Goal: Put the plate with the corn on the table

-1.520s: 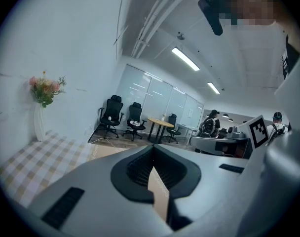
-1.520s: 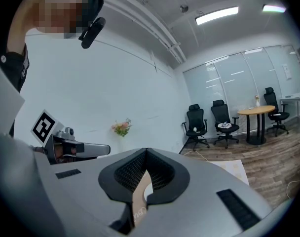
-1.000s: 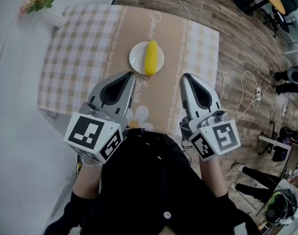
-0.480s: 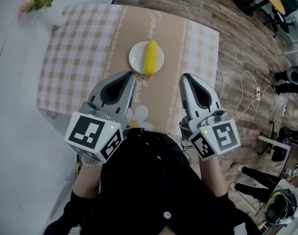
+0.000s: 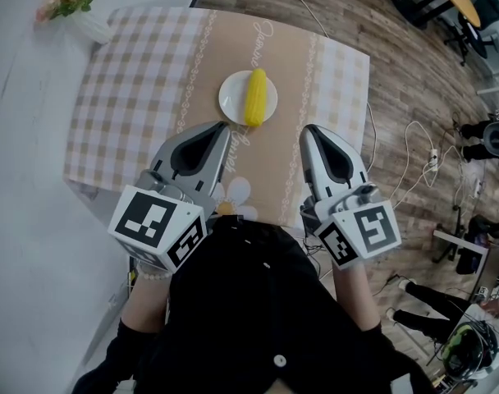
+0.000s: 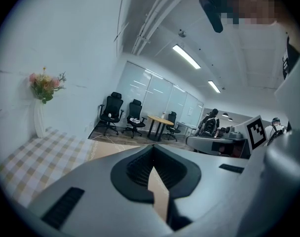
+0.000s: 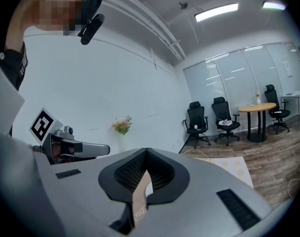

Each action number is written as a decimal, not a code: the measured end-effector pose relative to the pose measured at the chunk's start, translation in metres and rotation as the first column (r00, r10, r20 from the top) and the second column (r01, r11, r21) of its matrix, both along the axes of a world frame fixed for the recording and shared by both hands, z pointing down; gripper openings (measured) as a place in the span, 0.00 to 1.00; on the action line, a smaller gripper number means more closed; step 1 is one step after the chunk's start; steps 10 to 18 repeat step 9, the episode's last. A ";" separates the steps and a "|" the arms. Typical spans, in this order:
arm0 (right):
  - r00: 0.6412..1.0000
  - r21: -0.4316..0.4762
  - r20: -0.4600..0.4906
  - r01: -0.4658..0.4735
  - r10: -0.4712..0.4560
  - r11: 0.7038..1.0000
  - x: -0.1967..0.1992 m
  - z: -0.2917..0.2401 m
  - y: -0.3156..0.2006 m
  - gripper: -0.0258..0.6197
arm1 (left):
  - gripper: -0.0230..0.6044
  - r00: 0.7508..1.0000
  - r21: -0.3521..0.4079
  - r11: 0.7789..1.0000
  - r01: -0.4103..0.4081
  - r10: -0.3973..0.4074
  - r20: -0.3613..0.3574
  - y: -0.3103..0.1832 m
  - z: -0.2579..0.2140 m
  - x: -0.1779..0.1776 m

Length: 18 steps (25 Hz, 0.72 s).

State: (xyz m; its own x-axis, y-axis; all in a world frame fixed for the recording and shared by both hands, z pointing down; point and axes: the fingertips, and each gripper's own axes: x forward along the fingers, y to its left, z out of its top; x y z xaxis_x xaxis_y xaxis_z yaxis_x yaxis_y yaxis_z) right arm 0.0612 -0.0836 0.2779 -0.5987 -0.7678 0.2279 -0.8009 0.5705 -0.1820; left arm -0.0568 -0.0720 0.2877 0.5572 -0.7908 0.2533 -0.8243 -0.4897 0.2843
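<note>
A white plate point(image 5: 233, 103) bearing a yellow corn cob point(image 5: 255, 97) rests on the table point(image 5: 143, 80), on the tan middle strip of its checked cloth. Both grippers hover at the table's near edge, short of the plate and apart from it. My left gripper point(image 5: 220, 128) is shut with nothing in it, its tip below and left of the plate. My right gripper point(image 5: 309, 130) is shut and empty too, below and right of the plate. In the left gripper view the left gripper point(image 6: 152, 149) shows only cloth past its closed jaws; the right gripper point(image 7: 146, 152) likewise. Neither gripper view shows the plate.
A white vase of pink flowers point(image 5: 69, 2) stands at the table's far left corner, by a pale wall. Wood floor with loose cables point(image 5: 414, 154) lies to the right. Black office chairs point(image 6: 123, 115) and a round table point(image 7: 257, 107) stand farther off.
The table and plate sit a few pixels further right in the head view. Both grippers hold the same place and stay shut.
</note>
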 end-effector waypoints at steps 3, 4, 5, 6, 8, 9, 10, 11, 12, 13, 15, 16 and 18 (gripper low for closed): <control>1.000 -0.003 0.002 0.004 -0.004 1.000 -0.002 0.002 0.001 0.10 | 0.06 1.000 -0.017 1.000 0.008 -0.008 -0.017 0.000 0.002 -0.003; 1.000 -0.004 0.002 0.005 -0.005 1.000 -0.002 0.002 0.001 0.10 | 0.06 1.000 -0.021 1.000 0.015 -0.016 -0.025 -0.001 0.003 -0.004; 1.000 -0.005 0.002 0.005 -0.005 1.000 -0.001 0.003 0.001 0.10 | 0.06 0.999 -0.025 0.999 0.021 -0.022 -0.034 -0.001 0.003 -0.004; 1.000 -0.006 0.002 0.004 -0.004 1.000 -0.001 0.004 0.001 0.10 | 0.06 0.999 -0.028 0.999 0.025 -0.027 -0.042 -0.002 0.004 -0.005; 1.000 -0.009 0.002 0.003 -0.003 1.000 0.001 0.006 0.001 0.10 | 0.06 0.998 -0.036 0.999 0.040 -0.042 -0.056 -0.003 0.006 -0.006; 1.000 -0.011 0.002 0.002 -0.002 1.000 0.001 0.007 0.001 0.10 | 0.06 0.997 -0.041 0.998 0.048 -0.051 -0.063 -0.003 0.006 -0.007; 1.000 -0.011 0.002 0.002 -0.002 1.000 0.001 0.007 0.001 0.10 | 0.06 0.997 -0.041 0.998 0.048 -0.051 -0.063 -0.003 0.006 -0.007; 1.000 -0.011 0.002 0.002 -0.002 1.000 0.001 0.007 0.001 0.10 | 0.06 0.997 -0.041 0.998 0.048 -0.051 -0.063 -0.003 0.006 -0.007; 1.000 -0.011 0.002 0.002 -0.002 1.000 0.001 0.007 0.001 0.10 | 0.06 0.997 -0.041 0.998 0.048 -0.051 -0.063 -0.003 0.006 -0.007; 1.000 -0.011 0.002 0.002 -0.002 1.000 0.001 0.007 0.001 0.10 | 0.06 0.997 -0.041 0.998 0.048 -0.051 -0.063 -0.003 0.006 -0.007; 1.000 -0.011 0.002 0.002 -0.002 1.000 0.001 0.007 0.001 0.10 | 0.06 0.997 -0.041 0.998 0.048 -0.051 -0.063 -0.003 0.006 -0.007; 1.000 -0.011 0.002 0.002 -0.002 1.000 0.001 0.007 0.001 0.10 | 0.06 0.997 -0.041 0.998 0.048 -0.051 -0.063 -0.003 0.006 -0.007; 1.000 -0.011 0.002 0.002 -0.002 1.000 0.001 0.007 0.001 0.10 | 0.06 0.997 -0.041 0.998 0.048 -0.051 -0.063 -0.003 0.006 -0.007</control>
